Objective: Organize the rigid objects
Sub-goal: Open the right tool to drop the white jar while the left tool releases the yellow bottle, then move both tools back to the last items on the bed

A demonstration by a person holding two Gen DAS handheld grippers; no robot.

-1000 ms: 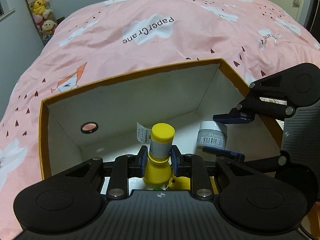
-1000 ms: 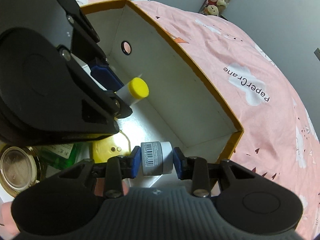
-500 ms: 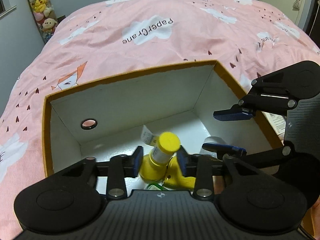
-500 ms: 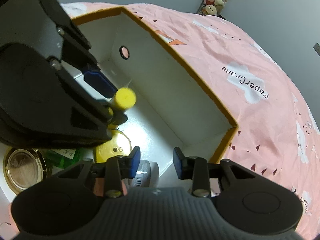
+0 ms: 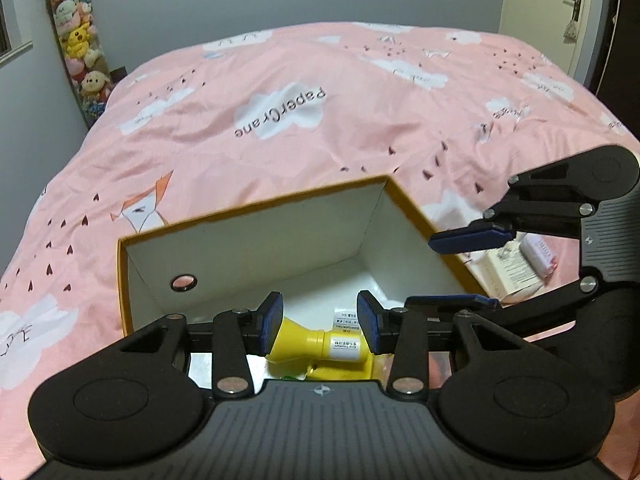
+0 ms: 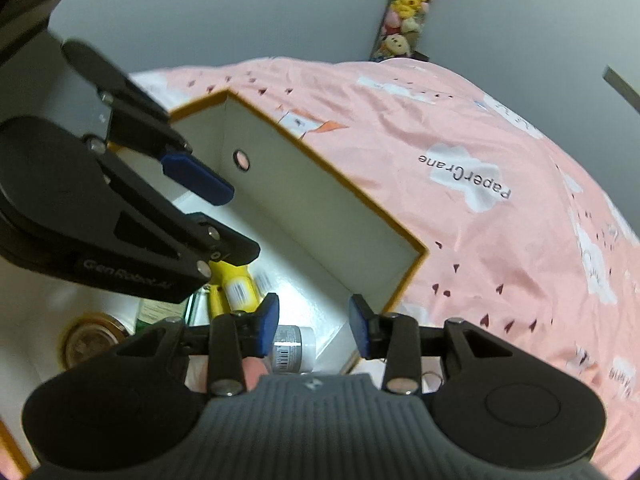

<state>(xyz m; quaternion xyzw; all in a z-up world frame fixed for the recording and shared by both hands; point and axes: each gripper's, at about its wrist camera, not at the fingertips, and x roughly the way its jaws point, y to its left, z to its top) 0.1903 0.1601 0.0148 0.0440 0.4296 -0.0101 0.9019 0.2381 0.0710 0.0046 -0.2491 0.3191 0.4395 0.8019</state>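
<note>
I've dropped both: yellow bottle (image 5: 320, 346) and grey jar (image 6: 294, 347) lie in the box (image 5: 256, 248); left gripper (image 5: 320, 322) and right gripper (image 6: 314, 322) jaws spread, empty.

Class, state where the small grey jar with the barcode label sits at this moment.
In the right wrist view, the grey jar lies on its side on the box floor, below the open right hand-held gripper, just right of the yellow bottle.

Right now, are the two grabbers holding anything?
No. The left gripper and right gripper are both open and empty; the yellow bottle and grey jar lie in the box.
</note>
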